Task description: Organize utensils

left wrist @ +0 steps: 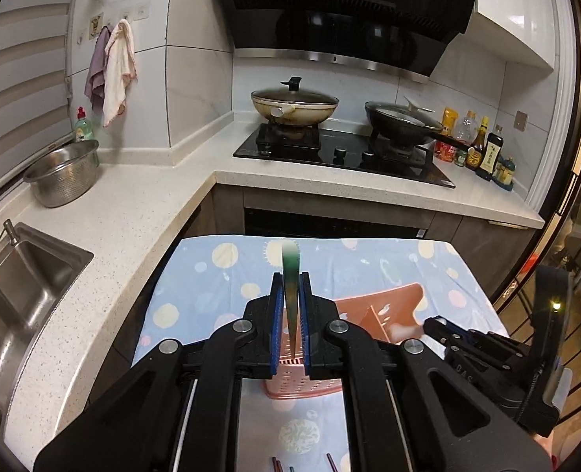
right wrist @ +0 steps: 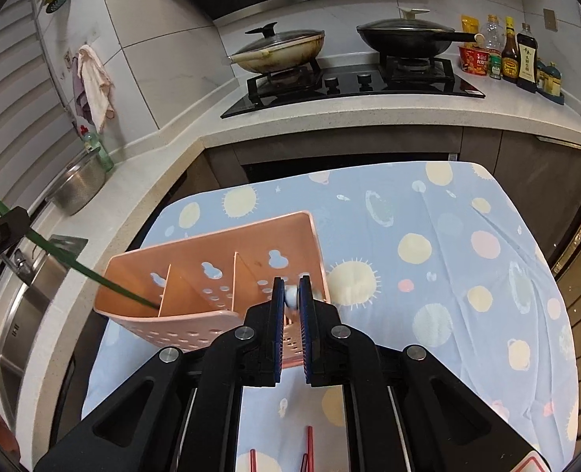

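Red chopsticks (right wrist: 309, 448) lie nearest to me, on the near edge of the small table. It is covered with a blue cloth (right wrist: 439, 236) with pale dots and suns. Behind the table a speckled white counter (left wrist: 141, 212) bends around the corner, with a steel sink (left wrist: 26, 275) at far left, a colander (left wrist: 63, 175) and a black gas stove (left wrist: 341, 155) carrying two lidded pans under a dark hood. Bottles stand at far right. On the cloth sits the pink utensil holder (right wrist: 211, 275) with three compartments. My left gripper (left wrist: 290, 287) pinches a green utensil (left wrist: 291, 271) whose tip reaches into the leftmost compartment. My right gripper (right wrist: 291, 295) is pressed on a small white-blue utensil end (right wrist: 291, 295) over the rightmost compartment.
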Action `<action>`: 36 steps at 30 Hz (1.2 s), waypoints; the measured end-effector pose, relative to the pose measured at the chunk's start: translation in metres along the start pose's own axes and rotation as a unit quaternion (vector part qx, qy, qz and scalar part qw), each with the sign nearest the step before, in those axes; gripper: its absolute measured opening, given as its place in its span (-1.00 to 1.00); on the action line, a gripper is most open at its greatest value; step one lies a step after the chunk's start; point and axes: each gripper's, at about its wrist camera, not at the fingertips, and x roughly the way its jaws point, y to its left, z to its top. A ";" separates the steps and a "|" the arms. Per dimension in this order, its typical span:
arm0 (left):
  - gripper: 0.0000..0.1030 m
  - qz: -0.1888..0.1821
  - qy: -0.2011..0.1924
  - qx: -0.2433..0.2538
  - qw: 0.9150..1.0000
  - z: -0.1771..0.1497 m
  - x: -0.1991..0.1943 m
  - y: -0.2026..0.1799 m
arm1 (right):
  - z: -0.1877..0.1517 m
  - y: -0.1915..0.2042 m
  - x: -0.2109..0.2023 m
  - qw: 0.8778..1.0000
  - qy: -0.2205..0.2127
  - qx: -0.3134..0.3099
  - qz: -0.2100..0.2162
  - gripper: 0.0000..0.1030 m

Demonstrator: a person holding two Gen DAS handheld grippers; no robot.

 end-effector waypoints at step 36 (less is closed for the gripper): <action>-0.02 0.026 0.160 0.014 0.987 -0.273 -0.098 0.001 | -0.271 -0.003 -0.118 0.995 0.093 -0.023 -0.035 -0.54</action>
